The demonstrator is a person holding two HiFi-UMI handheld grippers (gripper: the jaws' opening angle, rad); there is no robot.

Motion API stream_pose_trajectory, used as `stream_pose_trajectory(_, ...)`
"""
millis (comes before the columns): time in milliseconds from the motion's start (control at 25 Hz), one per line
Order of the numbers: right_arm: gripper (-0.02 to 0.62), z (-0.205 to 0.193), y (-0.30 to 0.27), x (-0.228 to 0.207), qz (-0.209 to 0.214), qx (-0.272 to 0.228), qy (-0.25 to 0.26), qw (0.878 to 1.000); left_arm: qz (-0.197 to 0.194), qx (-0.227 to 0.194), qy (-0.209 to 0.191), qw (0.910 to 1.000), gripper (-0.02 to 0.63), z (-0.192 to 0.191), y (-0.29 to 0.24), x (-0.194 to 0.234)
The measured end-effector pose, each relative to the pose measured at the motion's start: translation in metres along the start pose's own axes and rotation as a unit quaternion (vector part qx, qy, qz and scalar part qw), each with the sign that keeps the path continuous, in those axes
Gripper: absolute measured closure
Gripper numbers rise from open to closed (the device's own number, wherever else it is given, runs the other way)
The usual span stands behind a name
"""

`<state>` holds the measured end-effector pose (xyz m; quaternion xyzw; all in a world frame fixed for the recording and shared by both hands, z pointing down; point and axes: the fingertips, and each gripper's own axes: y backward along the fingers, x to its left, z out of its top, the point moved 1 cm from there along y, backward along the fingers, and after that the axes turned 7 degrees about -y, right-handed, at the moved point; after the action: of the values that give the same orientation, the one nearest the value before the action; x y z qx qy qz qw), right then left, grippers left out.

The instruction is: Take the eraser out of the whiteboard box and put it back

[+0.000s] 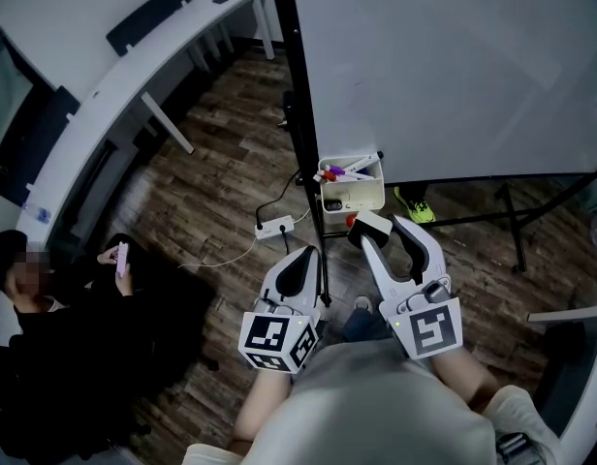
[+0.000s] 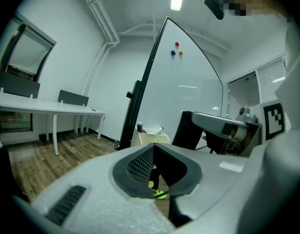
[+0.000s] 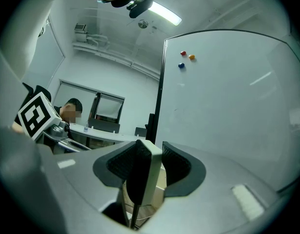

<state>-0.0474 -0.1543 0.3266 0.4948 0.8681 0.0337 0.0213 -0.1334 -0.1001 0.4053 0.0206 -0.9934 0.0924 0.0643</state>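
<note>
Nearest to me, the left gripper (image 1: pixel 301 260) has its jaws drawn together at the tips with nothing between them, and it hangs idle beside its partner. The right gripper (image 1: pixel 386 231) points level at the board, its jaws part-way apart and clamped on the flat white-backed eraser with a dark felt face (image 3: pixel 145 177), which stands on edge between the pads. So the eraser is out of its home and in my right grip, just short of the cream open-topped whiteboard box (image 1: pixel 374 197) that hangs on the stand with a few markers (image 1: pixel 347 172) inside. I judge the taking-out done and the return the step in hand. Next I need to bring the eraser over the box's open top, lower it clear of the markers and the front wall, and only then let the jaws part. Past the box rises the big white whiteboard (image 1: pixel 454 66) on its black frame post (image 1: pixel 298 114), with small coloured magnets (image 3: pixel 184 60) high up. Below lies a dark wood-plank floor (image 1: pixel 221 172) with a white power strip (image 1: pixel 276 227) and a yellow-green shoe (image 1: pixel 415 207). Farther left, a seated person in black (image 1: pixel 76 308) sits near a long white desk (image 1: pixel 134 76).
</note>
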Motion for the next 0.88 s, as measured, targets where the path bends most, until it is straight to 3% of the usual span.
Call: stream_pose_trajectory(880, 0.42, 0.001, -0.044, -0.033, 0.031, 0.002, 0.001, 1.0, 0.029, -0.008, 0.011, 0.9995, 0.606, 0.014, -0.043, 0.017)
